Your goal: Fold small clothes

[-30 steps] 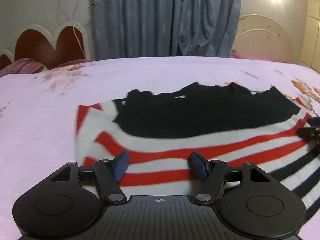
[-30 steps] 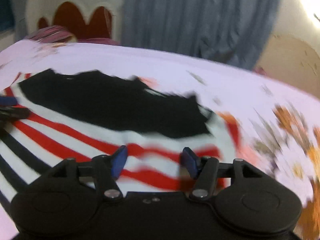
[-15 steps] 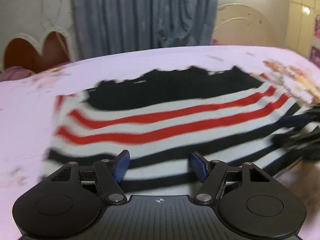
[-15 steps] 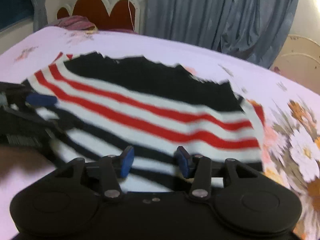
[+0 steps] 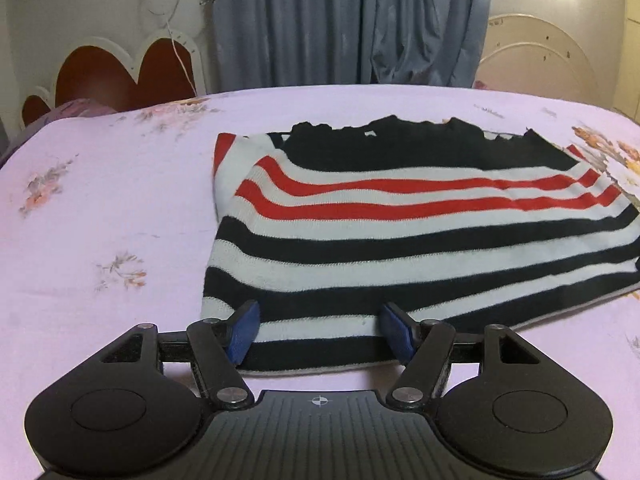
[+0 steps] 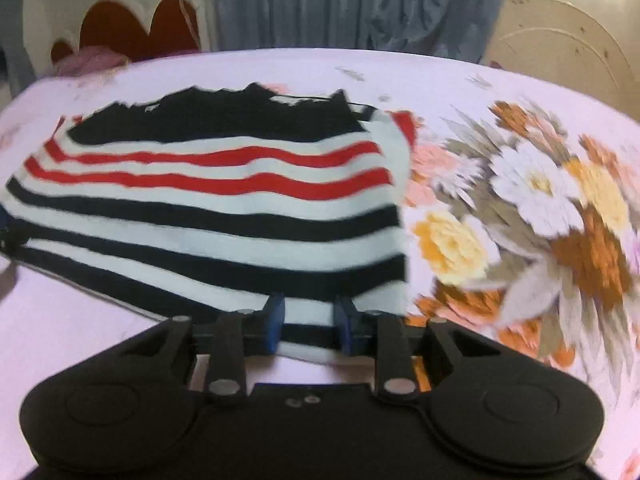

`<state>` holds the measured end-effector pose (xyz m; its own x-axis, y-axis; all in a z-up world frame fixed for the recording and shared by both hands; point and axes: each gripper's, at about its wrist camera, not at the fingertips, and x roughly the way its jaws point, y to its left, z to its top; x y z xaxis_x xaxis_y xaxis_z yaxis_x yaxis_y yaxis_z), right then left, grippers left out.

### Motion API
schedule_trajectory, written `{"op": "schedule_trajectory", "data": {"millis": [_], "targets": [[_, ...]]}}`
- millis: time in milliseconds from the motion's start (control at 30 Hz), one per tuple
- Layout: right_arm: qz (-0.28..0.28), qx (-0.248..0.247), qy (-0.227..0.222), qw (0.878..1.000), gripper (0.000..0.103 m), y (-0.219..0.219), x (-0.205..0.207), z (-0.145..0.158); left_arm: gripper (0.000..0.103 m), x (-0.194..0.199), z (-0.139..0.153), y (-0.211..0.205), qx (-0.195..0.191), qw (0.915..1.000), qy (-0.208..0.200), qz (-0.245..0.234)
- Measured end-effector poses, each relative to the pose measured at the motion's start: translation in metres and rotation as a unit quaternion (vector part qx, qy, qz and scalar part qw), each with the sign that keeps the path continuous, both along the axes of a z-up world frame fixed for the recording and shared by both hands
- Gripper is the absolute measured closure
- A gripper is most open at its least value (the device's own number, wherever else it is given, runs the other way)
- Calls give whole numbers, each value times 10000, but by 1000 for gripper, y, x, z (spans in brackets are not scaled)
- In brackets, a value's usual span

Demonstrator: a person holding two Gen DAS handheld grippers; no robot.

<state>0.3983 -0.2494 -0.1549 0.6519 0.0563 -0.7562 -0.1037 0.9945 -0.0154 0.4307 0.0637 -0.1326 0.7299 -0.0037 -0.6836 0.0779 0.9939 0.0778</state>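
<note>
Striped sweater lies folded on the bed, left gripper jaws wide apart over its near hem, right gripper jaws closing around that hem.

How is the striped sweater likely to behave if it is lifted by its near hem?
The striped sweater looks like soft knit lying in rippled layers, so it would probably droop and sag. Its folded layers may slide apart. It seems unlikely to slip on the bedsheet.
</note>
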Motion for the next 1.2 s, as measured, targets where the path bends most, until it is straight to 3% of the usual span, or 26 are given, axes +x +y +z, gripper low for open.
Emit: {"op": "schedule_trajectory", "data": {"millis": [200, 267, 367, 433, 567, 667, 767, 933, 1200], "targets": [[157, -222, 9, 9996, 80, 3, -2, 0, 36, 3, 3, -1, 20, 9999, 68, 120], [55, -281, 17, 9996, 77, 8, -4, 7, 37, -2, 16, -8, 26, 9997, -67, 242], [240, 380, -267, 9986, 72, 37, -3, 25, 36, 0, 32, -45, -414, 9988, -257, -8], [601, 565, -206, 9964, 73, 71, 5, 26, 36, 6, 29, -75, -299, 9990, -127, -294], [864, 188, 219, 9958, 68, 111, 17, 1, 36, 17, 2, -92, -108, 9986, 378, -342], [975, 139, 105, 9951, 70, 107, 12, 4, 37, 9, 10, -80, -14, 9994, 227, -241], [478, -41, -370, 9982, 70, 74, 4, 22, 37, 2, 18, -46, 25, 9999, 123, 90], [-10, -461, -10, 9989, 78, 25, 6, 6, 38, 2, 6, -7, -157, 9985, 165, 498], [67, -635, -175, 9978, 78, 23, -4, -3, 38, 4, -2, -13, -77, 9988, 111, 478]]}}
